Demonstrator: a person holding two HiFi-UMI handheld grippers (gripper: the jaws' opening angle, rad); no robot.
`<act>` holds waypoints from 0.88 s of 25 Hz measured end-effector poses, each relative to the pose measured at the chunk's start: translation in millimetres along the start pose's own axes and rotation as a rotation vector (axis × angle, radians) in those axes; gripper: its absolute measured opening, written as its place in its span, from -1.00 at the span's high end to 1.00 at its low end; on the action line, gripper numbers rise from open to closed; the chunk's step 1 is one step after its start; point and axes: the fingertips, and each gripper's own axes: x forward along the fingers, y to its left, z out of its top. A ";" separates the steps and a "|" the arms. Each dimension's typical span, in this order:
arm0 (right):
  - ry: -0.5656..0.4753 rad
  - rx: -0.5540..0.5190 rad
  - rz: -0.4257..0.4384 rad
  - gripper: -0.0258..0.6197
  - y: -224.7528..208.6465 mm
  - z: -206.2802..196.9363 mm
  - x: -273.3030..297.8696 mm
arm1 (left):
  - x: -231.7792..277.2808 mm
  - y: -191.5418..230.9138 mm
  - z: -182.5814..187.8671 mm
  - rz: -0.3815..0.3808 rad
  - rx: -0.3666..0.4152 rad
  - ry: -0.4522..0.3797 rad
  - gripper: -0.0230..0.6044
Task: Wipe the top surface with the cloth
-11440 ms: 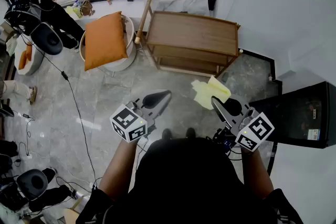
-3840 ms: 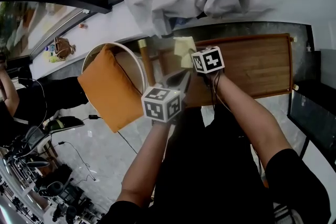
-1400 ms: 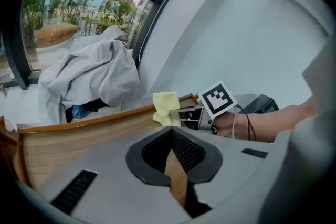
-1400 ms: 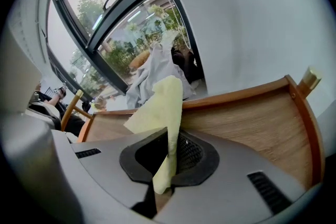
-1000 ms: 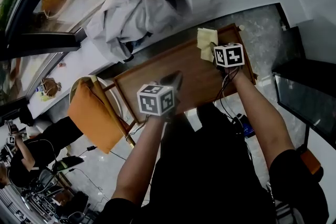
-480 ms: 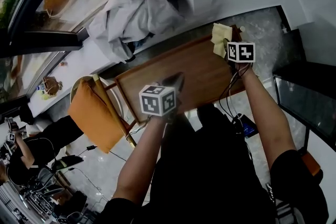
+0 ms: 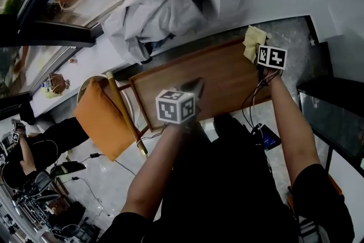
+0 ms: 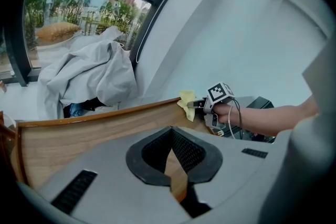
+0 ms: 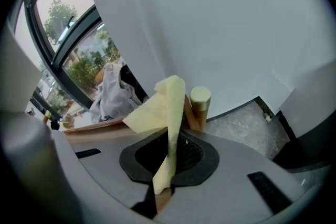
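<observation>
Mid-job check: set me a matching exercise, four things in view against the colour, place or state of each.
1. yellow cloth
2. left tool
3. cushion
4. grey fabric heap

A. orange, left of the table
B. pinched in the right tool
C. shut, nothing in it
D. piled beyond the table

Pairs: 1-B, 2-C, 3-A, 4-D

We see a wooden table top (image 7: 210,79) with a raised rim, bare under the left gripper (image 7: 195,86). Ahead of the right gripper (image 7: 257,53), beside the corner post (image 9: 200,98), the pinched yellow cloth (image 7: 253,42) perhaps touches the wood.
</observation>
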 end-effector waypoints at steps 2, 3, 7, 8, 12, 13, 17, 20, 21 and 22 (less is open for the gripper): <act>0.001 -0.006 -0.016 0.82 -0.6 0.1 -1.6 | -7.2 0.1 0.7 0.006 -0.003 -0.015 0.90; -0.002 -0.005 -0.015 0.82 1.0 0.9 -2.8 | -11.4 1.2 0.7 0.010 -0.007 -0.022 0.90; -0.044 -0.021 0.044 0.82 31.3 8.3 -13.6 | -32.6 12.6 -2.9 0.041 -0.030 -0.064 0.90; -0.055 -0.029 0.070 0.82 46.0 9.7 -17.3 | -39.9 17.0 -3.9 0.052 -0.039 -0.077 0.90; -0.078 -0.053 0.204 0.82 124.2 10.2 -30.1 | -75.1 39.1 -3.6 0.097 -0.077 -0.141 0.90; -0.079 -0.060 0.240 0.82 146.9 8.6 -33.2 | -85.2 45.2 -3.5 0.108 -0.085 -0.156 0.90; -0.070 -0.121 0.363 0.82 238.2 -5.6 -43.8 | -127.3 71.0 -7.3 0.146 -0.104 -0.203 0.90; -0.047 -0.160 0.450 0.82 301.7 -24.3 -45.8 | -159.8 92.5 -12.9 0.175 -0.137 -0.245 0.90; -0.037 -0.175 0.470 0.82 320.3 -30.4 -45.1 | -169.6 99.3 -14.9 0.184 -0.147 -0.256 0.90; -0.026 -0.189 0.483 0.82 337.4 -36.5 -44.3 | -178.9 106.2 -17.2 0.193 -0.155 -0.264 0.90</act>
